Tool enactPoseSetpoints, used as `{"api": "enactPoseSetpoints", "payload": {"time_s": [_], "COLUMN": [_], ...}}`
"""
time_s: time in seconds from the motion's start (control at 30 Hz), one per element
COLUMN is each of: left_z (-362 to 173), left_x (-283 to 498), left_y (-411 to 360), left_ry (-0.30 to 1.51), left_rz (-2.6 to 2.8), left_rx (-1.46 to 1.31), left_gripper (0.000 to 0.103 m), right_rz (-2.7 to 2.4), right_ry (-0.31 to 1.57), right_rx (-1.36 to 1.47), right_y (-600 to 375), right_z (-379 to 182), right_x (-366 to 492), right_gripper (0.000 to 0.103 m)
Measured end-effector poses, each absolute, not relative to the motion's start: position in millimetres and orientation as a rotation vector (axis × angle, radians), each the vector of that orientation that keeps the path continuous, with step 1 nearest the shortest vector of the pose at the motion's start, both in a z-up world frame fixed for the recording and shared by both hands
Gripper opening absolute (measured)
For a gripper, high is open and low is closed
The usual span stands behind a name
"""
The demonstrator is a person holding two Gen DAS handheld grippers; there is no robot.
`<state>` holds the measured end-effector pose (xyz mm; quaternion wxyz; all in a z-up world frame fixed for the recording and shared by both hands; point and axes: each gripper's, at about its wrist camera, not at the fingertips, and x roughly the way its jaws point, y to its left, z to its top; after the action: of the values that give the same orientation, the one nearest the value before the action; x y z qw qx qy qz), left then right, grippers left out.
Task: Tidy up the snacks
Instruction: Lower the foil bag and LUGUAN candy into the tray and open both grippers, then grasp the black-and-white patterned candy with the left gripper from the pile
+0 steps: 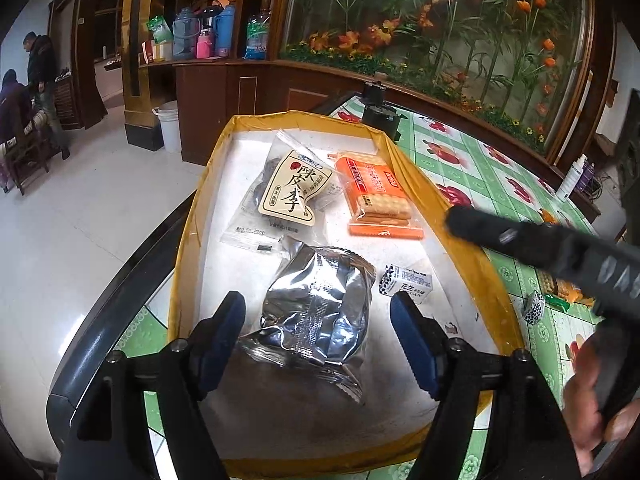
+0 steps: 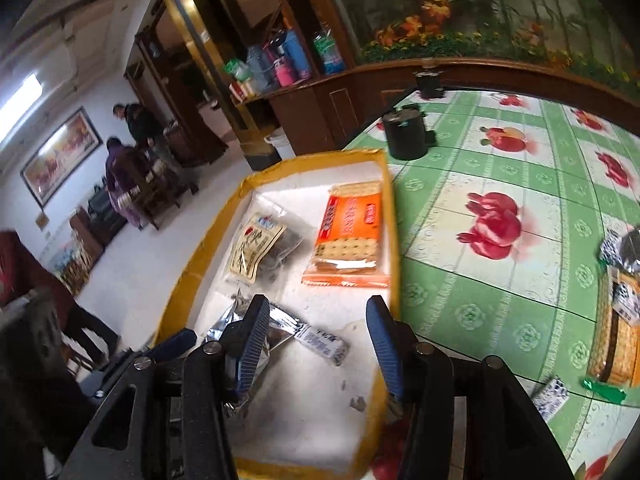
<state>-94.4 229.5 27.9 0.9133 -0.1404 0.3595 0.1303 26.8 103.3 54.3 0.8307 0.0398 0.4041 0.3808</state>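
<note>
A shallow box with yellow walls (image 1: pixel 430 188) (image 2: pixel 394 216) and a white floor holds the snacks. A crinkled silver foil packet (image 1: pixel 316 312) (image 2: pixel 280 322) lies at its near end. My left gripper (image 1: pixel 318 340) is open, its blue pads on either side of the foil packet and clear of it. A small black-and-white candy (image 1: pixel 406 284) (image 2: pixel 320 346) lies beside the foil packet. My right gripper (image 2: pixel 318 344) hangs open over that candy without touching it. A cream plum packet (image 1: pixel 290 192) (image 2: pixel 256 248) and an orange cracker packet (image 1: pixel 378 200) (image 2: pixel 348 232) lie further back.
The box sits on a green fruit-patterned tablecloth (image 2: pixel 500 300). At the right lie loose snacks: a cracker packet (image 2: pixel 616 340), small candies (image 2: pixel 556 396) and a green wrapper (image 2: pixel 604 388). A black cylinder (image 2: pixel 406 136) stands behind the box. People stand far off at the left (image 1: pixel 40 72).
</note>
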Motion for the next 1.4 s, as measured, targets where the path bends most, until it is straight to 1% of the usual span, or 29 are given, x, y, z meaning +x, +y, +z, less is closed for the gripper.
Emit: {"api": "enactPoseSetpoints", "payload": {"time_s": [0.23, 0.43, 0.57, 0.67, 0.7, 0.77, 0.83, 0.93, 1.07, 1.13, 1.2, 1.23, 1.27, 1.3, 1.4], "left_z": [30, 38, 55, 80, 88, 98, 96, 75, 46, 38, 30, 25, 21, 16, 10], "left_x": [-96, -106, -112, -109, -105, -92, -80, -51, -24, -13, -5, -1, 3, 5, 8], "left_y": [226, 216, 204, 179, 168, 136, 109, 62, 30, 29, 31, 32, 33, 32, 32], "left_ry": [0.734, 0.672, 0.634, 0.605, 0.599, 0.621, 0.654, 0.769, 0.845, 0.872, 0.910, 0.925, 0.940, 0.956, 0.945], "left_rz": [0.260, 0.214, 0.189, 0.113, 0.070, -0.045, -0.131, -0.202, -0.174, -0.164, -0.152, -0.145, -0.146, -0.146, -0.121], "left_rx": [-0.272, -0.228, -0.212, -0.188, -0.179, -0.144, -0.124, -0.061, 0.026, 0.001, -0.017, -0.021, -0.029, -0.035, -0.016], "left_gripper": [0.074, 0.076, 0.076, 0.077, 0.078, 0.084, 0.084, 0.084, 0.084, 0.081, 0.067, 0.063, 0.055, 0.051, 0.047], "right_rz": [0.753, 0.674, 0.597, 0.541, 0.528, 0.515, 0.526, 0.517, 0.523, 0.521, 0.527, 0.534, 0.544, 0.550, 0.551], "right_ry": [0.813, 0.786, 0.769, 0.758, 0.763, 0.782, 0.777, 0.773, 0.781, 0.780, 0.787, 0.793, 0.799, 0.804, 0.799], "right_rx": [0.148, 0.231, 0.253, 0.279, 0.300, 0.376, 0.440, 0.437, 0.435, 0.443, 0.451, 0.456, 0.458, 0.456, 0.437], "right_y": [58, -17, -80, -119, -130, -150, -162, -163, -159, -161, -161, -160, -158, -157, -153], "right_z": [69, 78, 81, 79, 78, 76, 78, 80, 79, 78, 77, 76, 75, 75, 76], "right_x": [34, 50, 58, 62, 64, 68, 71, 70, 69, 69, 70, 71, 71, 72, 69], "right_gripper": [0.055, 0.055, 0.055, 0.056, 0.056, 0.056, 0.056, 0.056, 0.056, 0.056, 0.056, 0.056, 0.056, 0.056, 0.056]}}
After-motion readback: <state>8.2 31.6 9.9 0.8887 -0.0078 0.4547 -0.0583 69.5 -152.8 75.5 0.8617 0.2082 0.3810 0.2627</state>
